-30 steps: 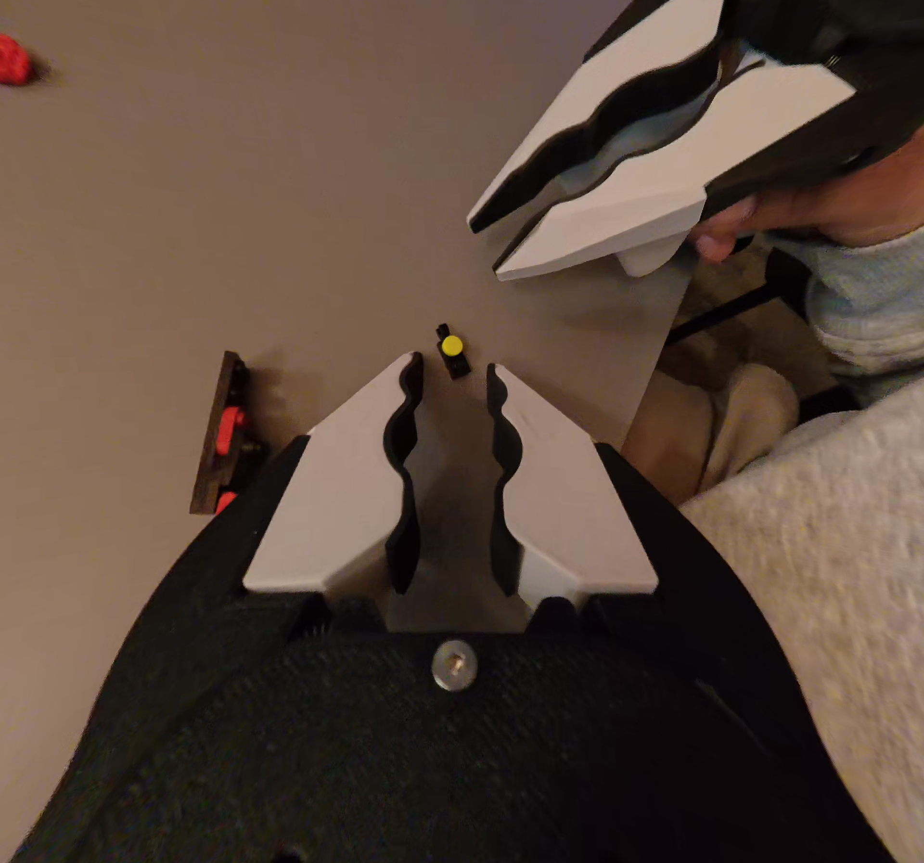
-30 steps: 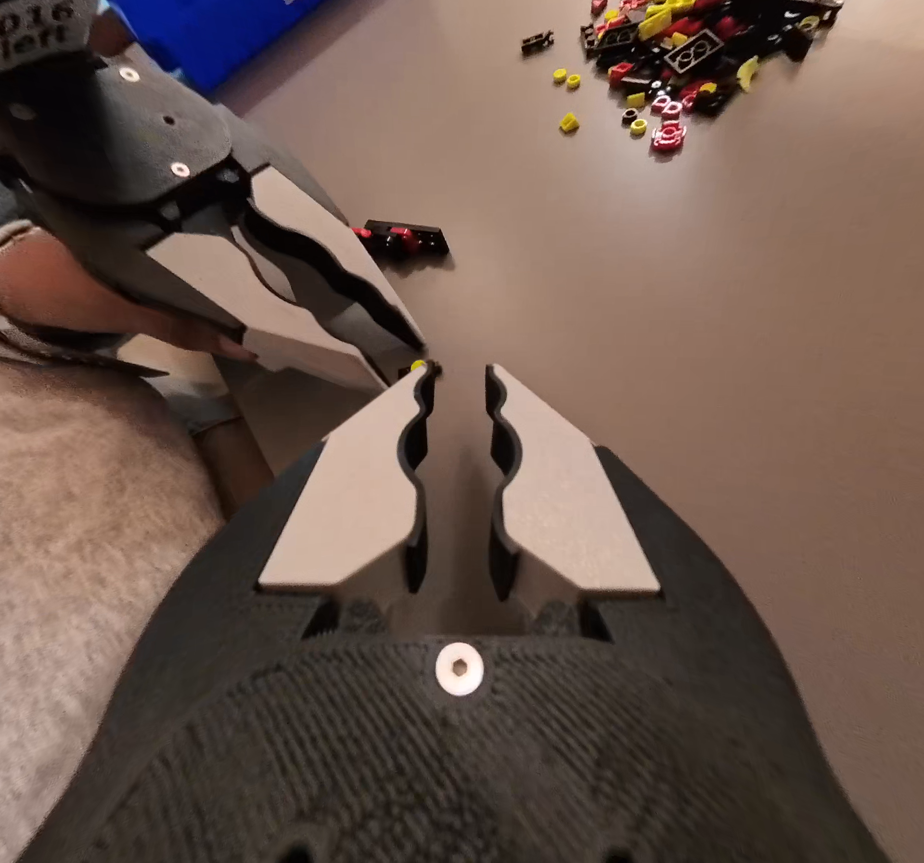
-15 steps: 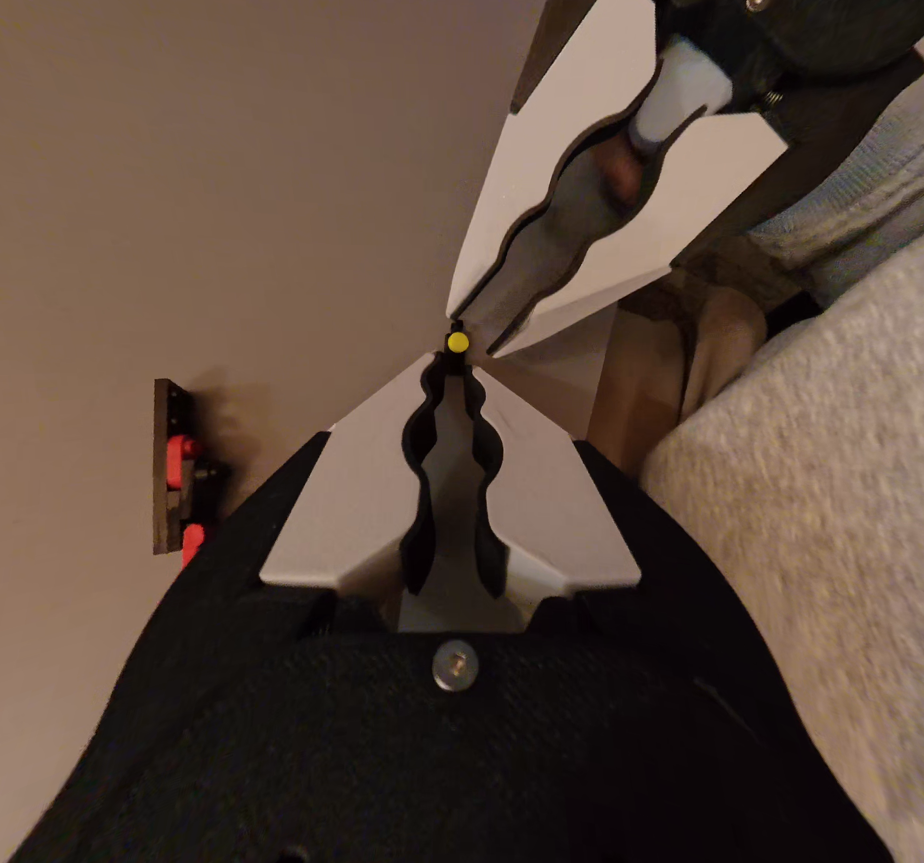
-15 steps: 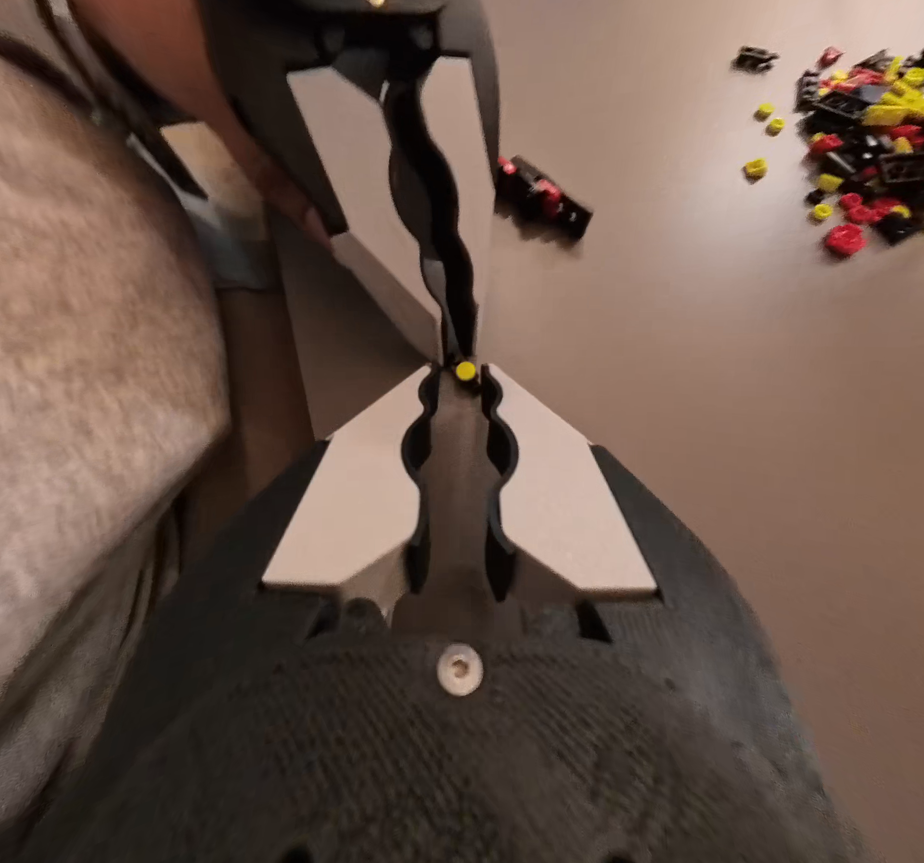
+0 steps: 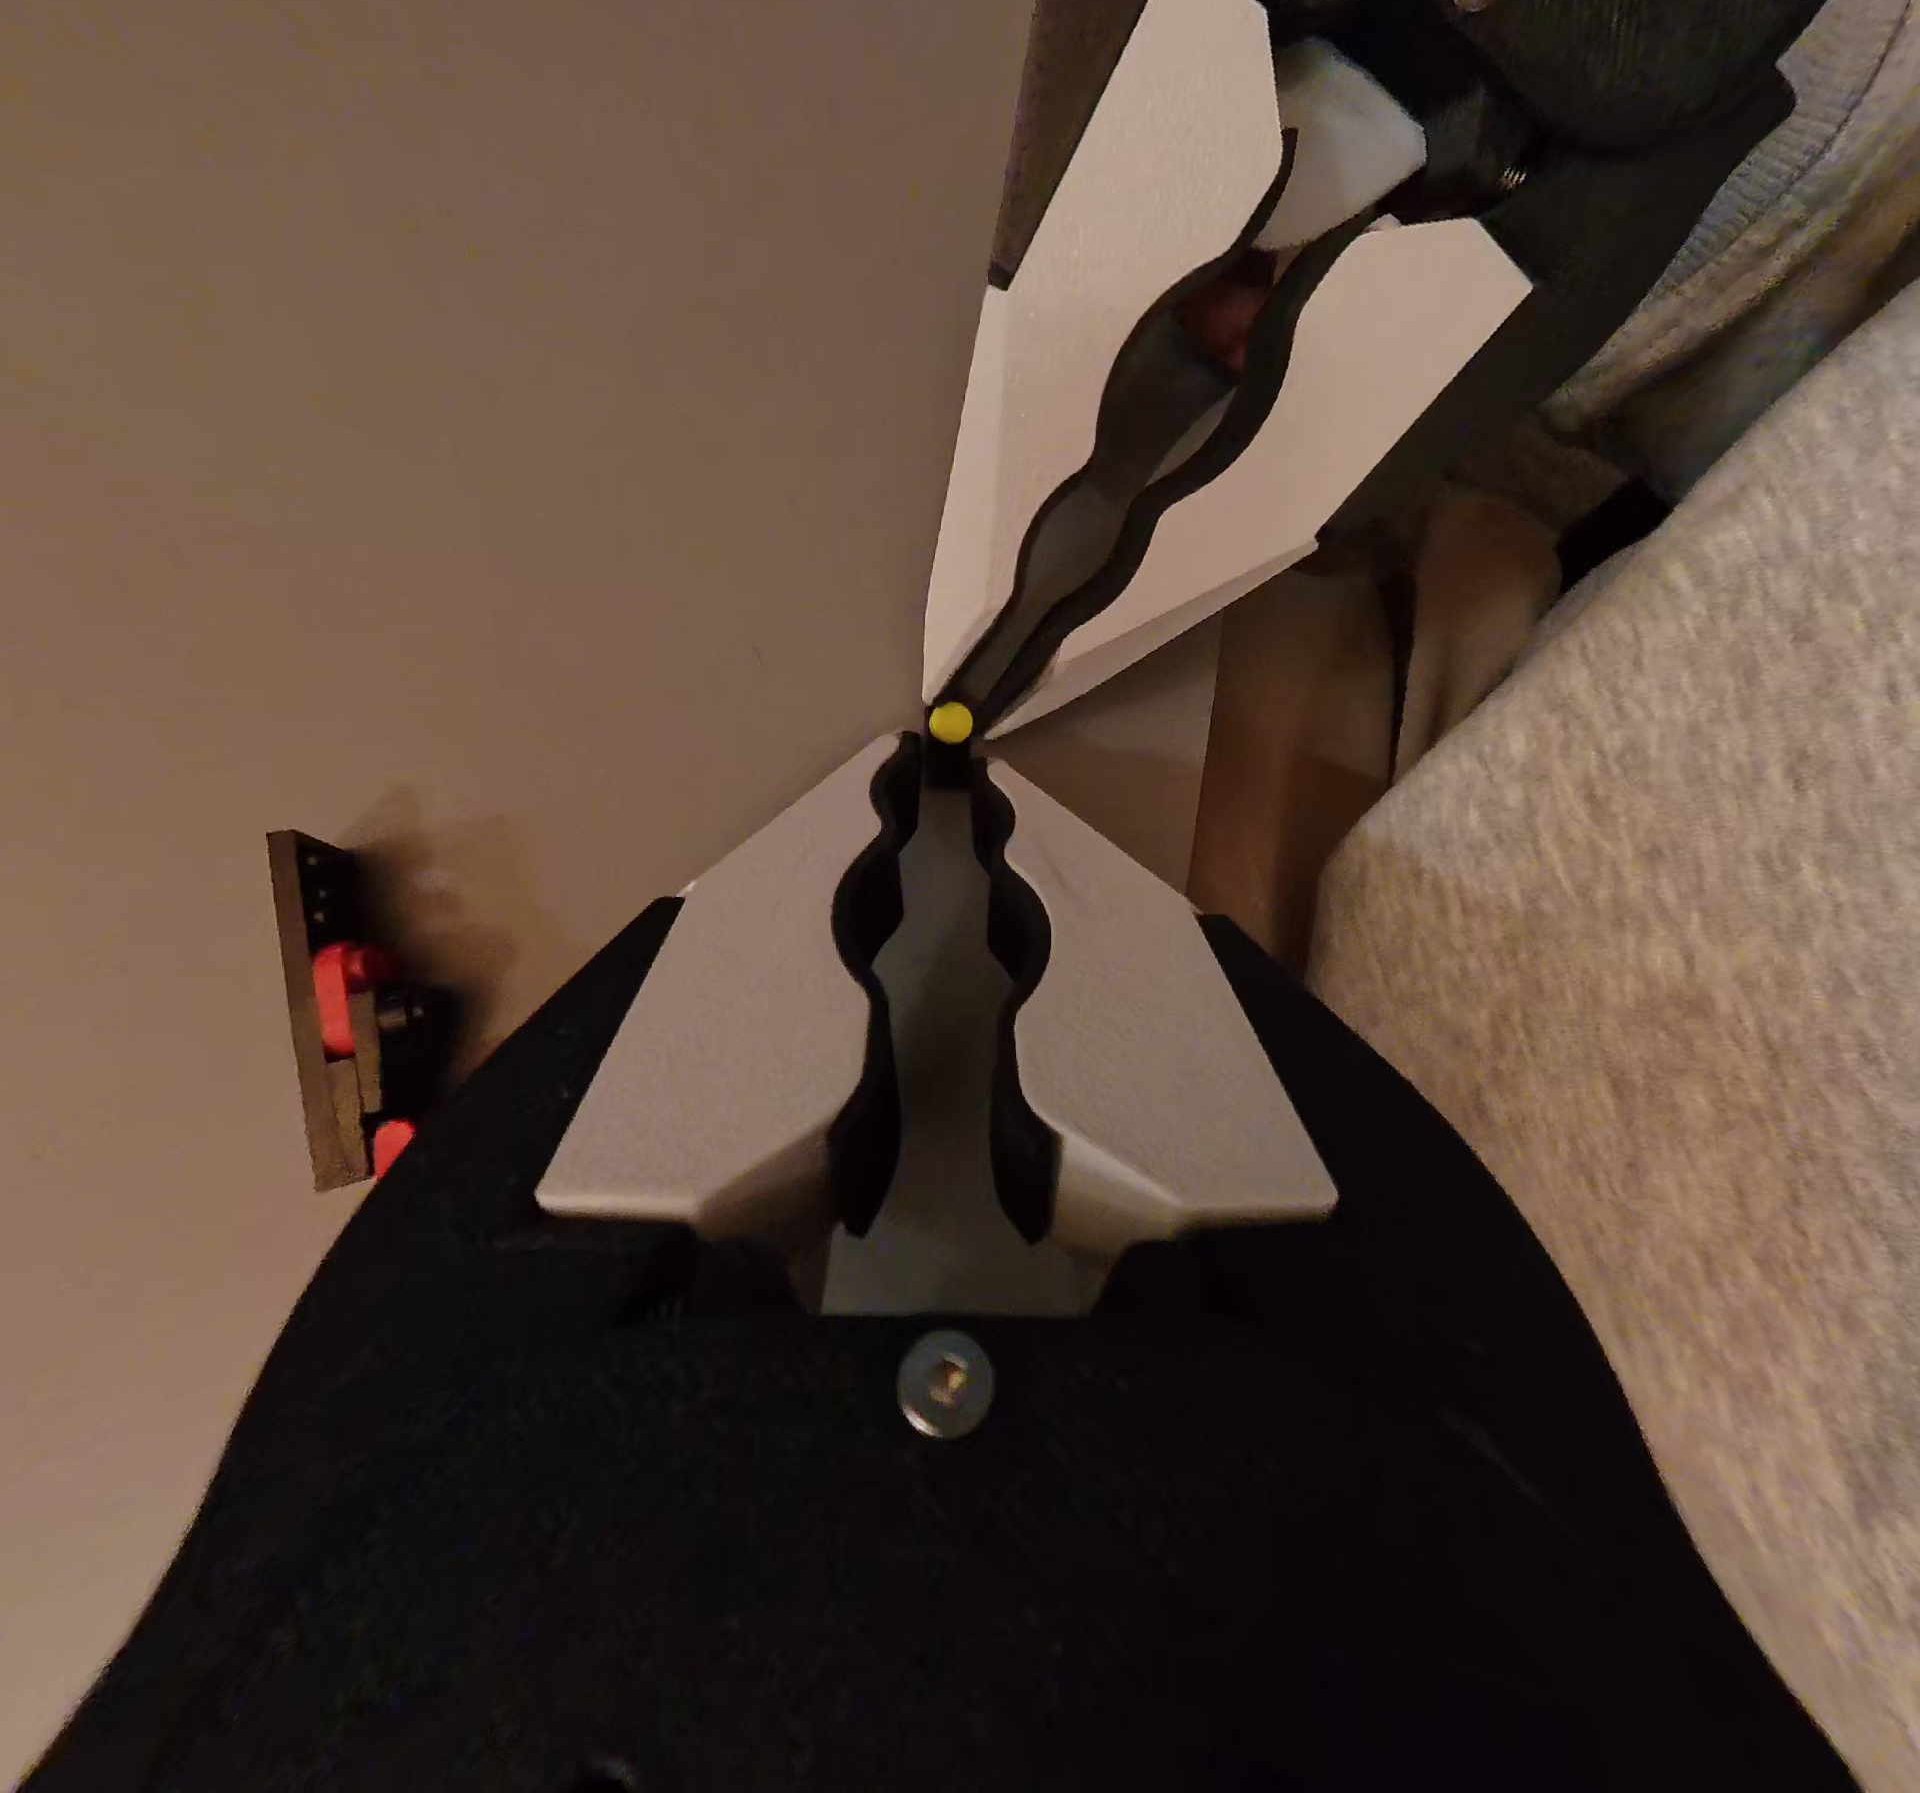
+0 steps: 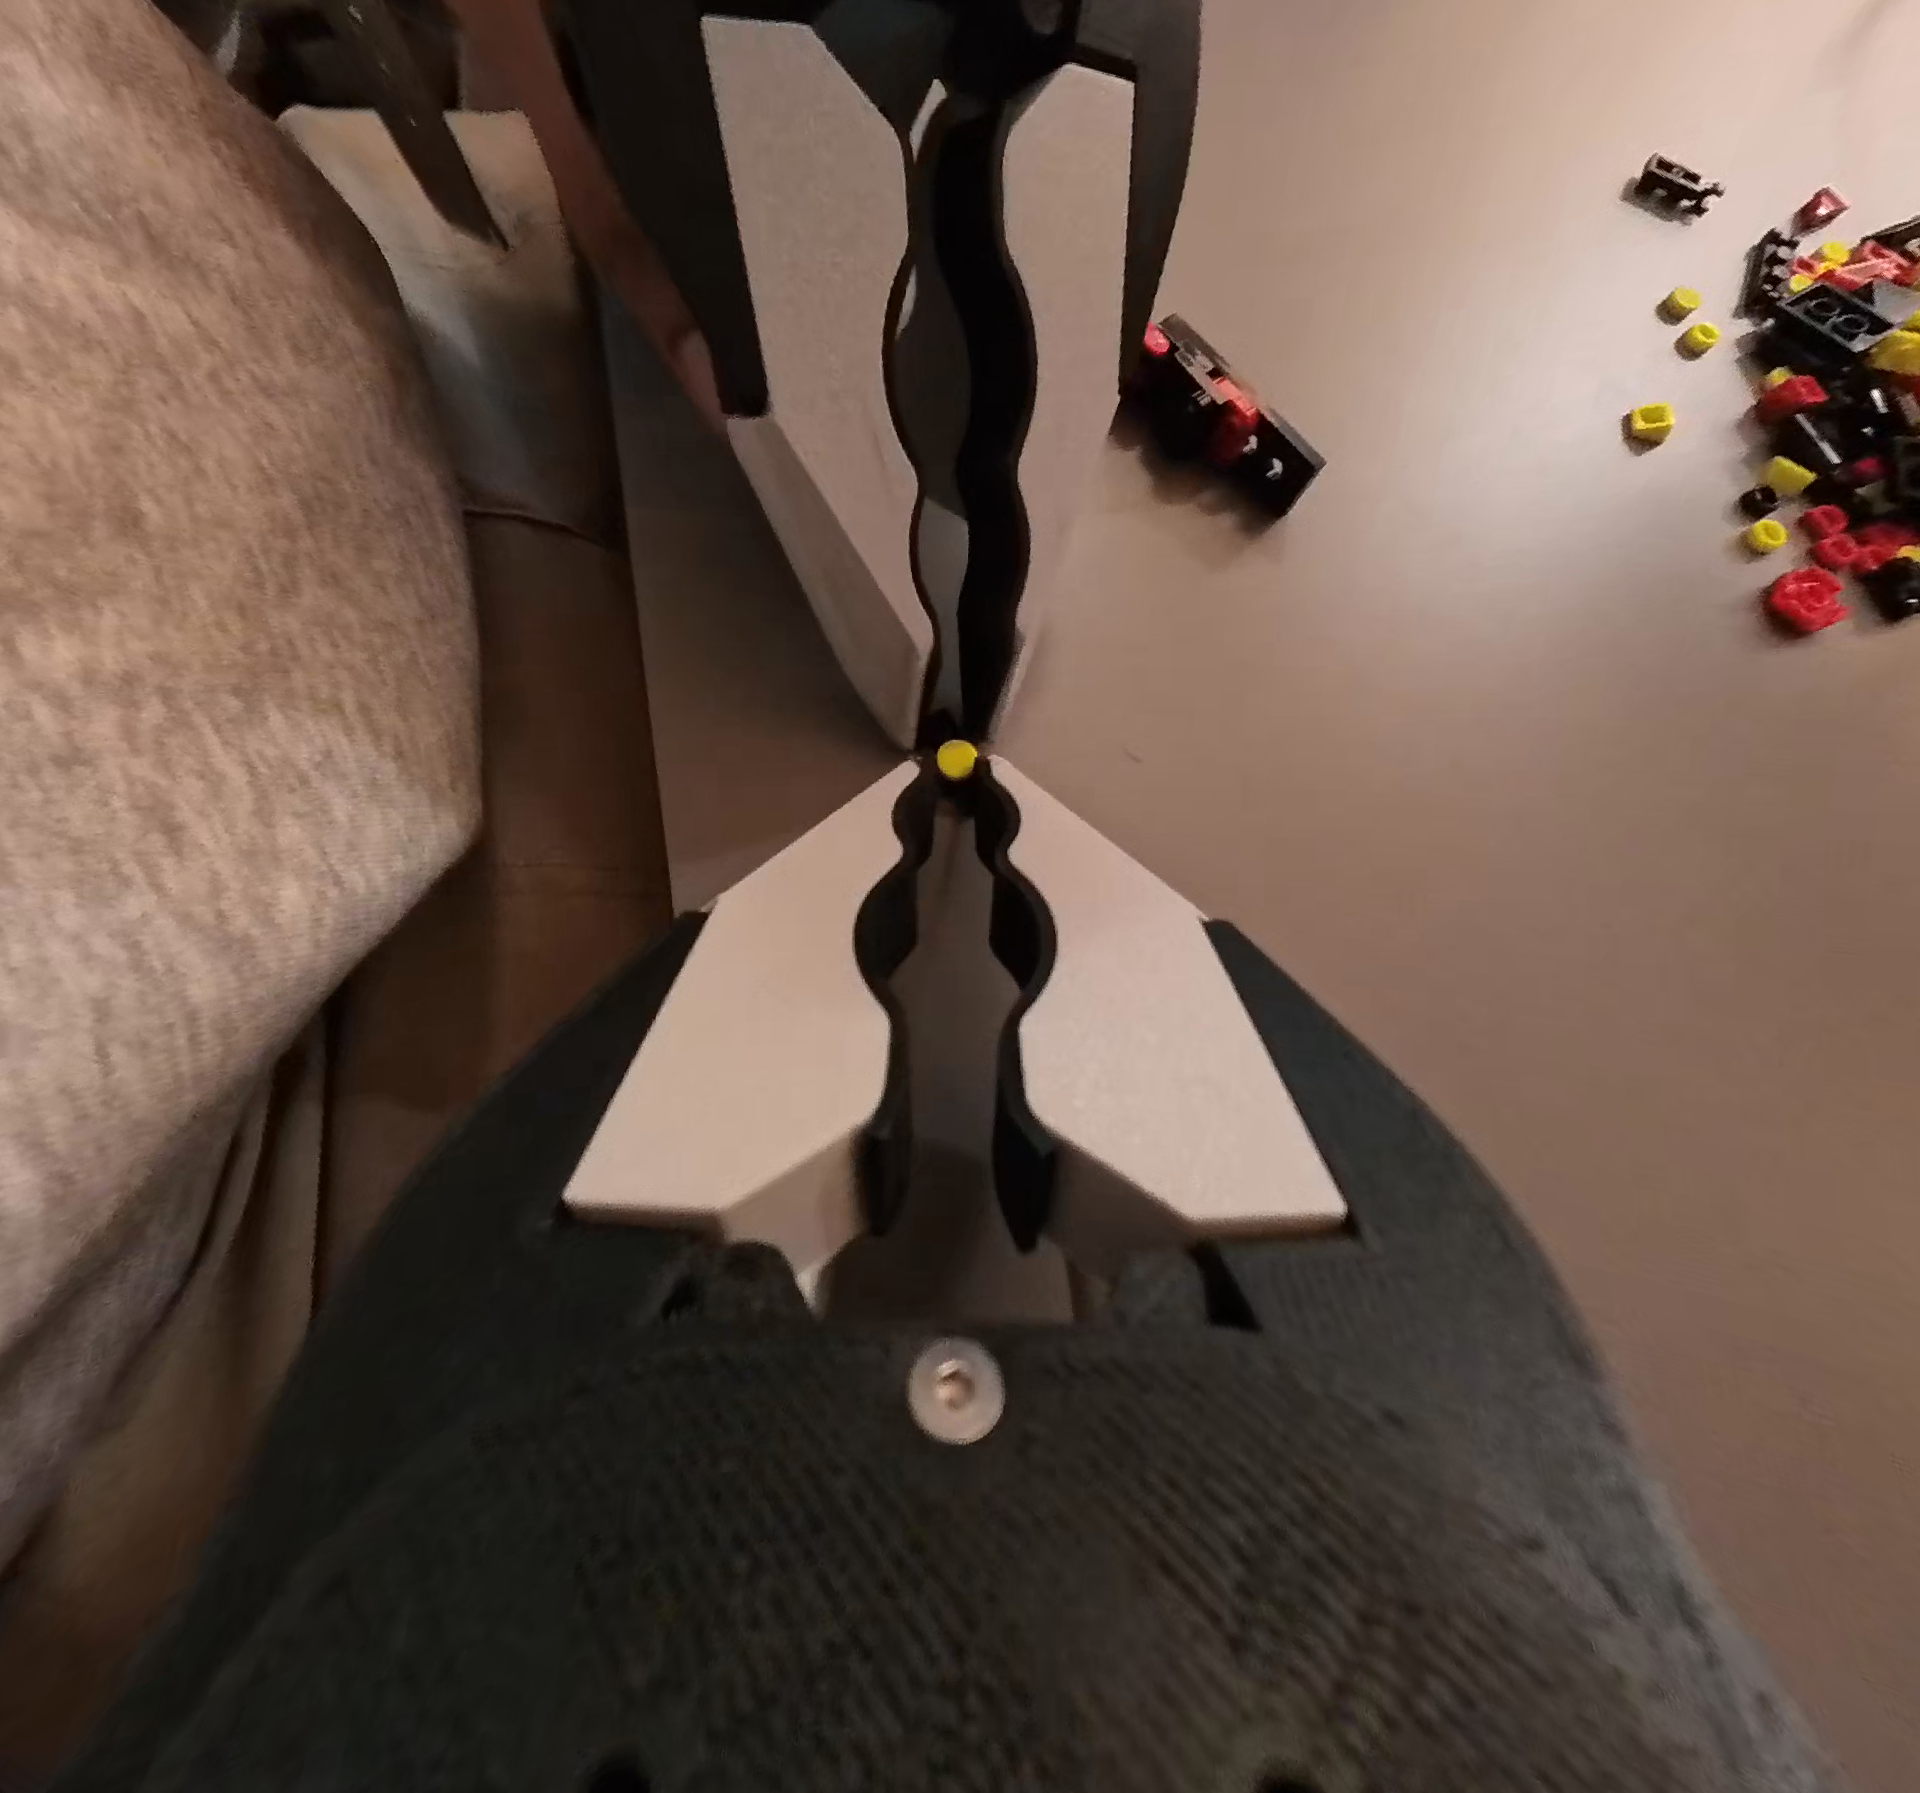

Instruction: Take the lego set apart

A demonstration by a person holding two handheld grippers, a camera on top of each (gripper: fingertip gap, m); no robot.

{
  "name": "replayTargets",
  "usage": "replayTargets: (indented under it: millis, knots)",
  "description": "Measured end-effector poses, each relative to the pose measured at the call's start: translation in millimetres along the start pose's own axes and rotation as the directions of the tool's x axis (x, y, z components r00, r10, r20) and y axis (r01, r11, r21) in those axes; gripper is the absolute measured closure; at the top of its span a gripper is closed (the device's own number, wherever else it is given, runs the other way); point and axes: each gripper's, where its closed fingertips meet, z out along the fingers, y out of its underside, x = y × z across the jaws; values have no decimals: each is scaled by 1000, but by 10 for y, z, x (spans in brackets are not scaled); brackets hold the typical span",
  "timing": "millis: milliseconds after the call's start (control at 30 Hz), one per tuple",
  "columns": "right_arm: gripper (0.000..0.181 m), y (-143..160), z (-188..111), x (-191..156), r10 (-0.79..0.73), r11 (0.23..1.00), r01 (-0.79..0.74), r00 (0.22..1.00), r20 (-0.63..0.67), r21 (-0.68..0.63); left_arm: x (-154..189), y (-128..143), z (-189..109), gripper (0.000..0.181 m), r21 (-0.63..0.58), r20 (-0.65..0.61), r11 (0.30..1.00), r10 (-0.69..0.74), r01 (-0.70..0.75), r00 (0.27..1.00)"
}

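Two tools, left tool (image 5: 943,769) and right tool (image 6: 954,793), pinch one small black-and-yellow lego piece (image 5: 950,723) tip to tip.

Left tongs (image 5: 945,775): tips pinched nearly together, pointing forward. Right tongs (image 6: 954,782): likewise pinched, tips meeting the left pair's head-on, a hand gripping behind.

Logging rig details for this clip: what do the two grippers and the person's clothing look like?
Both look alike: the left gripper and right gripper have pale grey wedge-shaped fingers lined with wavy black pads, on a black textured body with a silver screw at its centre. No cables show. The person wears a light grey knit sleeve.
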Motion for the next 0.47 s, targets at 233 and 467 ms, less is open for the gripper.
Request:
replayTargets:
  millis: [233, 467]
  knots:
    - [174, 3, 28, -24, 17, 1000, -16, 1000, 25, -14, 28, -4, -1, 176, 14, -27, 1000, -16, 16, 1000]
    - [174, -3, 28, -26, -7, 1000, 7, 1000, 16, -13, 26, -5, -2, 176, 16, -46, 999, -48, 48, 998]
